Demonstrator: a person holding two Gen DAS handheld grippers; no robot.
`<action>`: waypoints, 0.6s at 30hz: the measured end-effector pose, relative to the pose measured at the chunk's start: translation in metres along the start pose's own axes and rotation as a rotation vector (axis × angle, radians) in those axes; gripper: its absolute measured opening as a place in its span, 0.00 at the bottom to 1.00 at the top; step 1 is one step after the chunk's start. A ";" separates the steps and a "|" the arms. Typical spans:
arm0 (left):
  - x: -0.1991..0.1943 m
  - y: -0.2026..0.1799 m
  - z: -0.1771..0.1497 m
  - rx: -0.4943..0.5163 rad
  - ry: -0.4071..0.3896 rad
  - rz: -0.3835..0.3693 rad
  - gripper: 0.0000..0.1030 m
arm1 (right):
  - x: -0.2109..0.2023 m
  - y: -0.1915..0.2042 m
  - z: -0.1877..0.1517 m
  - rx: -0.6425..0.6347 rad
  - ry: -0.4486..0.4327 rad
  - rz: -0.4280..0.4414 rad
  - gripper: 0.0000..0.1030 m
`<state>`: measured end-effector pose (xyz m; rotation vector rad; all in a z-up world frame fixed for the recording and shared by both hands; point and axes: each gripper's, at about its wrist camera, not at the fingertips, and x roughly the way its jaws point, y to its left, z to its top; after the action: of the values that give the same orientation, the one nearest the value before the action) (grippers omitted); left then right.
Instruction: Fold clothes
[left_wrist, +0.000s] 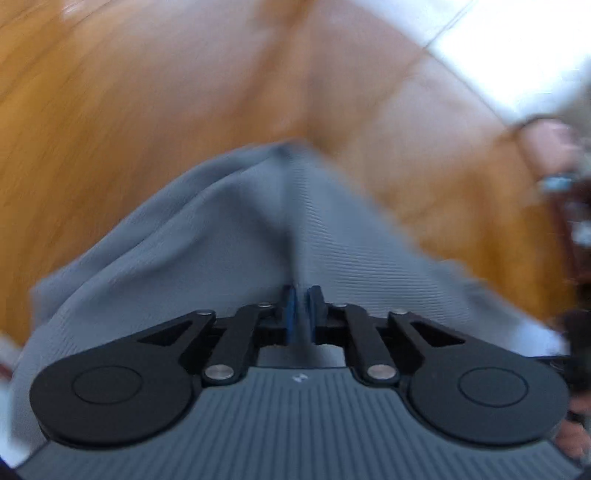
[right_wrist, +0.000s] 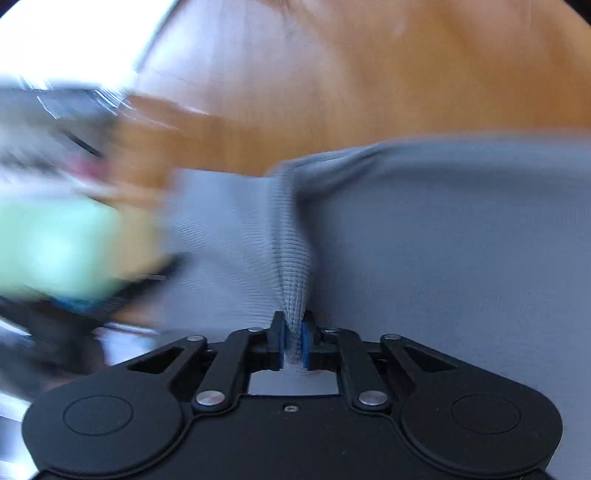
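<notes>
In the left wrist view, the left claw (left_wrist: 302, 310) is seen pressed nearly together, with a fold of a grey ribbed garment (left_wrist: 207, 229) pinched between its blue pads (left_wrist: 291, 314); the cloth is drawn up into a ridge running away from the pads and falls to both sides over a wooden surface (left_wrist: 110, 110). Most of the garment is cut off by the claw body at the lower edge, so its kind and full outline cannot be made out. The whole background is smeared by motion blur. At the right edge a hand (left_wrist: 546, 147) and some dark, indistinct parts are glimpsed, too blurred to be identified. A pale area (left_wrist: 517, 44) is seen at the top right, its nature unclear. In the right wrist view, the right claw (right_wrist: 294, 341) is likewise closed on a bunched ribbed edge of the grey garment (right_wrist: 443, 240), which is gathered tightly between the 2 pads (right_wrist: 306, 345) and spread out to the right over the wooden surface (right_wrist: 406, 92). At the left, a pale green shape (right_wrist: 62, 247) and a dark mass below it are blurred beyond recognition.
</notes>
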<state>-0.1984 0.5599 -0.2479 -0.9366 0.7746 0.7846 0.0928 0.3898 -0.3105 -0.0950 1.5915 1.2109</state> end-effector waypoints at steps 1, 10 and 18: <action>-0.004 0.005 -0.005 -0.012 -0.001 0.045 0.20 | -0.003 0.006 -0.003 -0.077 -0.025 -0.084 0.15; -0.094 0.081 -0.052 -0.219 -0.110 0.201 0.55 | -0.040 0.067 -0.086 -0.746 -0.372 -0.470 0.47; -0.116 0.115 -0.083 -0.465 -0.152 0.176 0.63 | -0.006 0.131 -0.114 -1.032 -0.333 -0.241 0.64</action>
<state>-0.3707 0.5016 -0.2273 -1.2152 0.5540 1.2085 -0.0610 0.3669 -0.2333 -0.6807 0.5315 1.6330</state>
